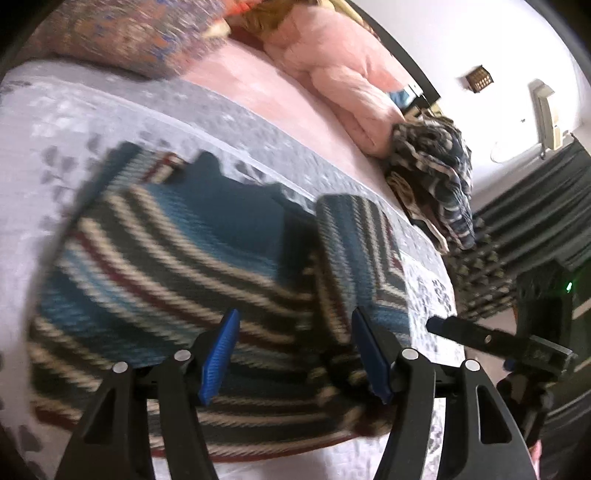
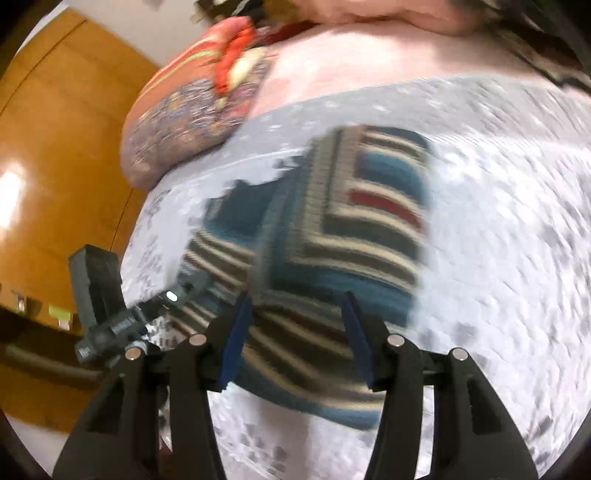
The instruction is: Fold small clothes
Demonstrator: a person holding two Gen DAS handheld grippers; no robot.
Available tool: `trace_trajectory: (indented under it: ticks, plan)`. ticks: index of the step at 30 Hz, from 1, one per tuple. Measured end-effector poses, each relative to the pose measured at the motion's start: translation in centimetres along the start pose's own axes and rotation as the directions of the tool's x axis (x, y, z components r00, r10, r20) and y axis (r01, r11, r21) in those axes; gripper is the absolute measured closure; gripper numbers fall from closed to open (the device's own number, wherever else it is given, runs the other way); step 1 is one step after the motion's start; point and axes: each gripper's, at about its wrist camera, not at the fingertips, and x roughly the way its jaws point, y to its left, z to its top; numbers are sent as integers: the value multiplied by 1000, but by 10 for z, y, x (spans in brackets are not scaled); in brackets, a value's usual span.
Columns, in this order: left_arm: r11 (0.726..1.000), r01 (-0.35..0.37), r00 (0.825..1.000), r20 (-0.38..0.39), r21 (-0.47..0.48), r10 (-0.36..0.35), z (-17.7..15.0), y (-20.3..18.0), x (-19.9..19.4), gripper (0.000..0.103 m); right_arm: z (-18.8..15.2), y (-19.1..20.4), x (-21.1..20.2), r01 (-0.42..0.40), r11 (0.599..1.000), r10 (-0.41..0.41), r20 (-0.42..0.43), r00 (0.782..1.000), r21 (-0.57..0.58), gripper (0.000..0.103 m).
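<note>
Left wrist view: the left gripper [image 1: 295, 354] hangs just above a striped knit sweater [image 1: 177, 258], its blue pads [image 1: 218, 358] spread well apart and holding nothing. The sweater, banded in teal, cream, dark green and maroon, lies flat on a grey-and-white patterned bedspread [image 1: 74, 122], with one sleeve [image 1: 354, 240] folded in across the body on the side nearer the bed's edge. Whether the pads touch the knit cannot be told through the blur. The right gripper [image 1: 491, 338] enters from the right edge, beside the sweater's hem corner; its jaw state cannot be read from here. Beyond the bedspread sits a pink sheet [image 1: 266, 96], a rolled pink blanket [image 1: 332, 62], a patterned pillow [image 1: 122, 33], and a heap of dark striped clothes [image 1: 436, 166] near the bed's far edge. A dark pleated curtain [image 1: 535, 192] hangs against the white wall.

Right wrist view: the right gripper [image 2: 299, 339] is poised over the sweater's [image 2: 332, 236] lower part, pads [image 2: 236, 339] spread wide, nothing between them. The folded sleeve [image 2: 384, 173] shows its stripes running crosswise to the body. The left gripper [image 2: 122, 317] appears at the left, just beside the sweater's edge. An orange patterned pillow [image 2: 184, 118] rests behind on the bedspread [image 2: 498, 221], and a wooden wardrobe [image 2: 55, 147] stands beyond the bed.
</note>
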Motion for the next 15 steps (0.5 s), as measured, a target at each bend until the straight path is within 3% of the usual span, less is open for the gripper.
trace_trajectory:
  ticks: [3, 7, 15]
  plan:
    - [1000, 16, 998, -57, -5, -16, 1, -9, 26, 38, -19, -31, 2, -24, 998, 25, -21, 999, 58, 52]
    - [1000, -22, 993, -118, -9, 21, -3, -14, 57, 38, -41, -54, 11, -84, 991, 88, -31, 996, 100, 52]
    - [1000, 21, 988, -150, 15, -18, -7, -31, 72, 40, -58, -66, 33, -165, 978, 171, -38, 985, 131, 52]
